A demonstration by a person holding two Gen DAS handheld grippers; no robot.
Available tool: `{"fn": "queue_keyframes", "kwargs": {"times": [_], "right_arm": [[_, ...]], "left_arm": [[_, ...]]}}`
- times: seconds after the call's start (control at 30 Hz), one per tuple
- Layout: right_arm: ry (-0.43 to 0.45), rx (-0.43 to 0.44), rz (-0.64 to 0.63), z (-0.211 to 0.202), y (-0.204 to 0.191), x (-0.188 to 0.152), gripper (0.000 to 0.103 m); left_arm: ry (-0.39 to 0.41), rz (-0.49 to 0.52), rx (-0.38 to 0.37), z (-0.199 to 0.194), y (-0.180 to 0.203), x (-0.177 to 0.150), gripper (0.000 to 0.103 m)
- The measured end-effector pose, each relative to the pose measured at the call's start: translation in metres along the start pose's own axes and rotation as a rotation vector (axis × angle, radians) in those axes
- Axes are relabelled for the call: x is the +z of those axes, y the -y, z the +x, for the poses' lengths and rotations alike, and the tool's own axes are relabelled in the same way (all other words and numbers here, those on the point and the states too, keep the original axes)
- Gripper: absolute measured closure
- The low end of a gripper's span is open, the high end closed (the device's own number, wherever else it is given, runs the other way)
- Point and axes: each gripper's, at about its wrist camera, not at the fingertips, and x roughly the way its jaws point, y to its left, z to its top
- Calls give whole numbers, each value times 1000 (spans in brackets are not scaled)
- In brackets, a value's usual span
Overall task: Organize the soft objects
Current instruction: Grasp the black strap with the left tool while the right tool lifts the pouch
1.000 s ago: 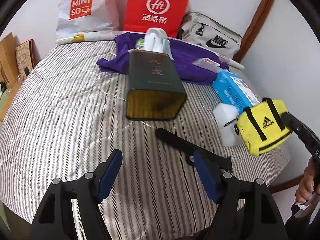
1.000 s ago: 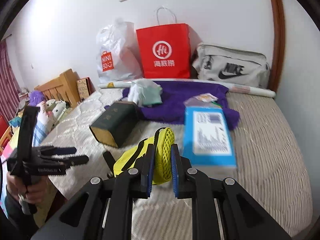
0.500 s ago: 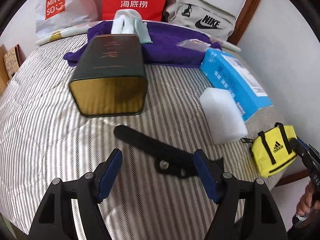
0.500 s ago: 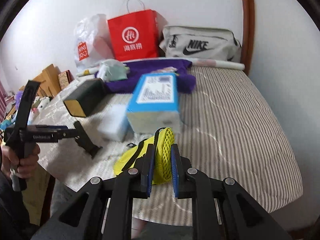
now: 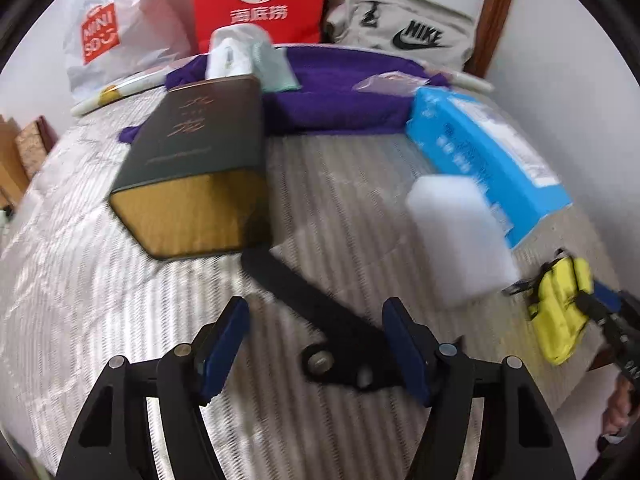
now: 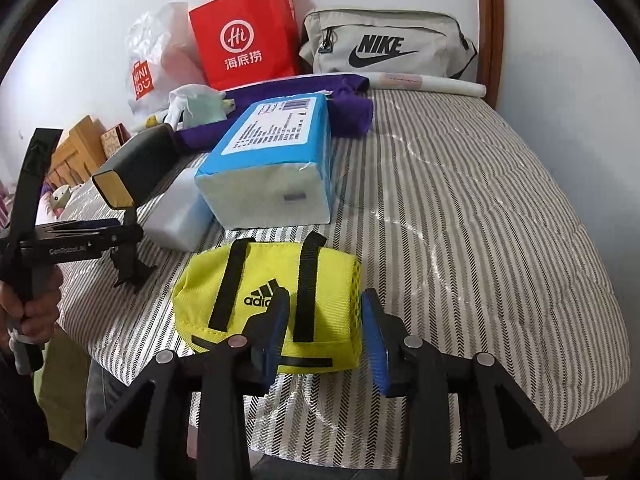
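1. Since a second ago, right gripper (image 6: 325, 334) has come down to the bed edge with the yellow pouch (image 6: 268, 300); the pouch was pinched tight between the pads then and now lies on the striped bedspread (image 6: 460, 208).
2. Right jaws are opening: blue pads straddle the pouch's right end, with a visible gap on the right-hand side, so no grip.
3. Pouch position: directly ahead of the right fingertips, logo side up, at the near bed edge.
4. Just beyond the pouch: blue tissue pack (image 6: 276, 148), with the white foam block (image 6: 176, 216) beside it on the left.
5. Left gripper (image 5: 316, 348) has moved in closer over the black strap (image 5: 320, 320); the strap lies between its pads, untouched.
6. Left jaws are closing slightly, wide apart, holding nothing.
7. Ahead-left of the left gripper: dark box (image 5: 196, 172) lying on its side. Ahead-right: foam block, then tissue pack.
8. Far ahead: purple cloth (image 5: 344, 92), then red paper bag (image 5: 256, 0), white plastic bag (image 5: 116, 36) and grey waist bag (image 5: 400, 32) against the wall.
9. Person's hand (image 6: 28, 300) holds the left gripper's handle, seen in the right view.
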Motion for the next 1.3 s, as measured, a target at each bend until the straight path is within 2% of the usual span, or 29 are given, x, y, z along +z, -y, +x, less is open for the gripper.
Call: {"fn": "queue_keyframes", "kwargs": {"times": [0.03, 0.07, 0.1, 0.13, 0.17, 0.33, 0.4, 0.5, 0.6, 0.73, 0.9, 0.97, 1.03, 1.13, 1.2, 1.27, 1.3], "right_arm": [[2, -1, -3, 0, -1, 0, 63], [4, -3, -5, 0, -1, 0, 57], [9, -9, -7, 0, -2, 1, 54], [15, -10, -6, 0, -2, 2, 49], [18, -8, -5, -1, -2, 2, 45], [26, -7, -6, -4, -2, 1, 33], [27, -4, 2, -5, -1, 0, 27], [15, 11, 2, -1, -3, -2, 25], [-2, 15, -3, 5, -7, -1, 25], [-17, 41, 13, 12, -11, 2, 22], [-49, 66, 43, 19, -16, 6, 21], [-59, 77, 34, 22, -20, 7, 14], [-59, 63, 19, 26, -26, 7, 12], [-44, 39, 3, 29, -31, 6, 13], [-32, 52, -4, 26, -31, 5, 26], [-29, 60, -14, 24, -31, 4, 51], [-30, 57, -19, 22, -30, 3, 54]], "left_arm": [[-3, 3, 10, 1, 1, 1, 35], [-4, -1, 18, 1, 2, 2, 38], [3, -2, 28, 2, 3, 3, 43], [18, 7, 48, 4, 6, 6, 54], [25, 16, 54, 4, 8, 8, 57], [38, 22, -8, -1, 5, 9, 74], [19, 14, -29, -4, 1, 6, 75], [-3, 15, -13, -8, 1, 1, 71], [-13, 4, 8, -7, 2, 1, 58], [-36, -25, -44, -2, 1, 4, 43], [-32, 14, -46, -2, 7, 1, 37], [-28, 6, -67, -2, 6, 1, 32], [-27, 8, -67, -2, 7, 1, 32], [-24, 2, -77, -2, 5, 2, 32], [-24, -23, -94, -3, 1, 3, 32], [-22, -53, -100, -2, -2, 4, 33], [-20, -66, -96, -1, -2, 6, 34]]}}
